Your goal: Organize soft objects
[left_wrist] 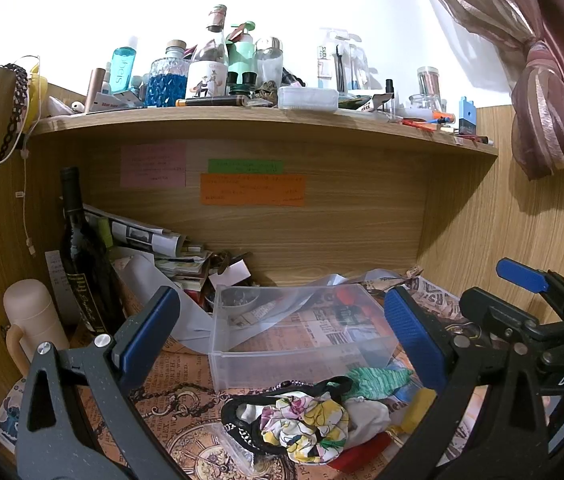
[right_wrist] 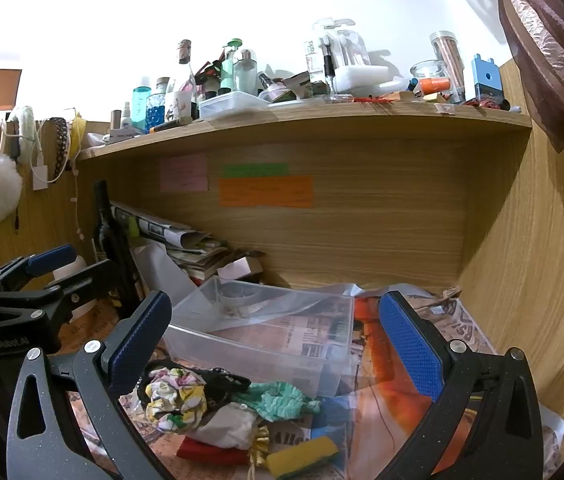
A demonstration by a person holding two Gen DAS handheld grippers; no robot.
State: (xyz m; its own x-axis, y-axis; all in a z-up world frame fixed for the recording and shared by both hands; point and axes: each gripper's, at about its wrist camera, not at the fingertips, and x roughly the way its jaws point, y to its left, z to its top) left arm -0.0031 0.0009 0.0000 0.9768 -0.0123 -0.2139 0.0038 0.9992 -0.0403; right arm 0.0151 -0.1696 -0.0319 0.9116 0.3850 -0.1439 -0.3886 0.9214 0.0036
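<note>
1. The left gripper [left_wrist: 282, 340] hovers with jaws spread wide and empty; "DAS" is printed on the other tool's body beside it.
2. The pile of soft objects [left_wrist: 313, 420] lies at the desk's front edge, below and between the left jaws, touching the near wall of the empty clear bin [left_wrist: 301, 328].
3. The right gripper [right_wrist: 278, 344] is likewise wide open; the pile [right_wrist: 210, 404] sits toward its left finger, so both look about equally near.
4. The yellow sponge [right_wrist: 301, 456] lies nearest the front edge.
</note>
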